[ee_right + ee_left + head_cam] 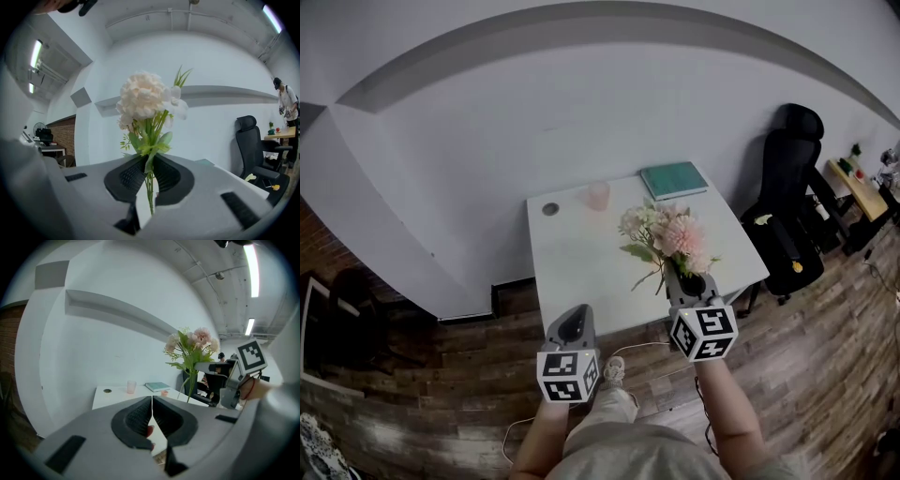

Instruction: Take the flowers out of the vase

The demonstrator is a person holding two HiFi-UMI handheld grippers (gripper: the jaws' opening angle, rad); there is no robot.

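Note:
A bunch of pink and cream flowers (668, 234) with green leaves stands upright over the right half of the white table (572, 267). My right gripper (677, 270) is shut on its stems. In the right gripper view the green stems (149, 185) run down between the closed pads, with the pale bloom (143, 96) above them. My left gripper (577, 311) hangs before the table's front edge, left of the flowers, and its jaws (152, 401) are shut on nothing. A pink translucent cup (598, 195) stands empty near the table's back edge.
A teal book (674, 179) lies at the table's back right and a small dark round object (550, 209) at its back left. A black office chair (787, 211) stands to the right of the table. White cable lies on the wooden floor (441, 394).

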